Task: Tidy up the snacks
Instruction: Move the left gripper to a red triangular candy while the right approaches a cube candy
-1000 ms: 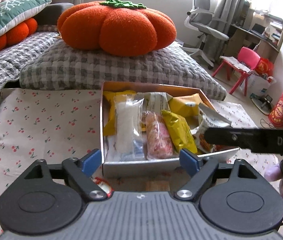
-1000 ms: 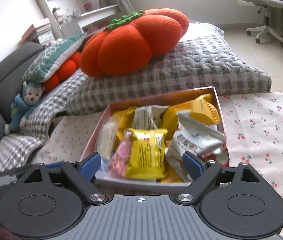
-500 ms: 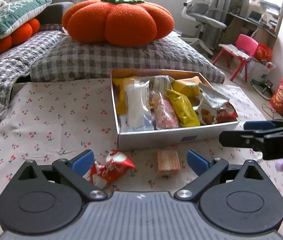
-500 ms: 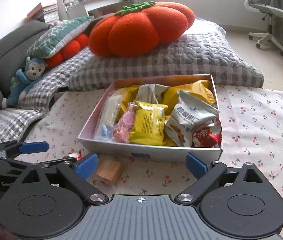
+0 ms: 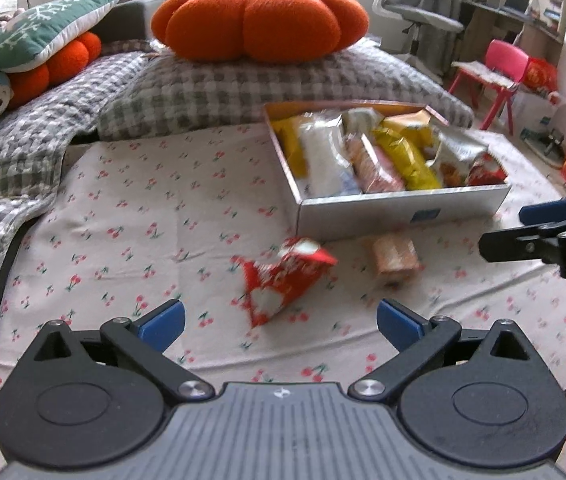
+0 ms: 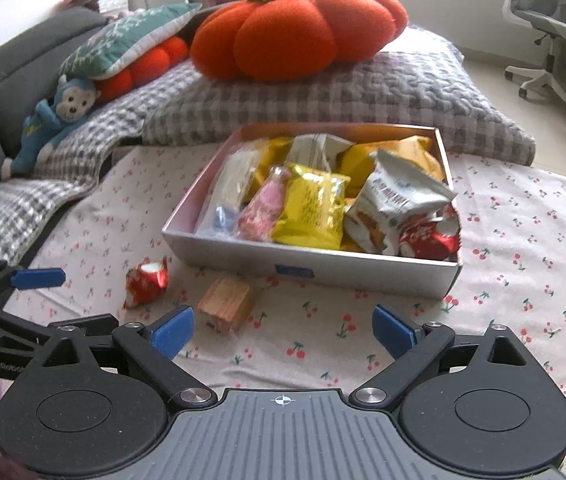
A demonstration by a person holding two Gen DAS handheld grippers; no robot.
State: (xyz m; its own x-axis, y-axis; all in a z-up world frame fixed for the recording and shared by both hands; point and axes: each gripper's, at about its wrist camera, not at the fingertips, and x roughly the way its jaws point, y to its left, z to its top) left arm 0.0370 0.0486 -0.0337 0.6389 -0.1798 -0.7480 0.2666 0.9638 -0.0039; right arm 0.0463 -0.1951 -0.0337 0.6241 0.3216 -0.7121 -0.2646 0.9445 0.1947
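From the left wrist camera, the left gripper (image 5: 279, 322) hangs over the cherry-print cloth (image 5: 131, 216) with its blue-tipped fingers spread wide; they have just been opening, and nothing sits between them. Just ahead lies a red snack packet (image 5: 283, 280) on the cloth, and beside it, to the right, a small tan wrapped snack (image 5: 395, 260) – both outside the box, close to its near wall. The snack box (image 5: 399, 212) stands beyond them, filled with packets (yellow, white, pink and red ones, somewhat blurred). The right gripper (image 5: 539, 232) reaches in from the right edge, level with the box's near corner. An orange pumpkin cushion (image 5: 259, 16) rests on a grey checked pillow (image 5: 243, 92) behind.

From the right wrist camera, the right gripper (image 6: 283, 332) also stands with its jaws apart and empty, having just opened a little further. The tan wrapped snack (image 6: 227, 300) lies just ahead of its left finger, the red snack packet (image 6: 147, 280) further left, the snack box (image 6: 323, 264) behind them. The left gripper (image 6: 23, 292) shows at the left edge – its fingers apart too.
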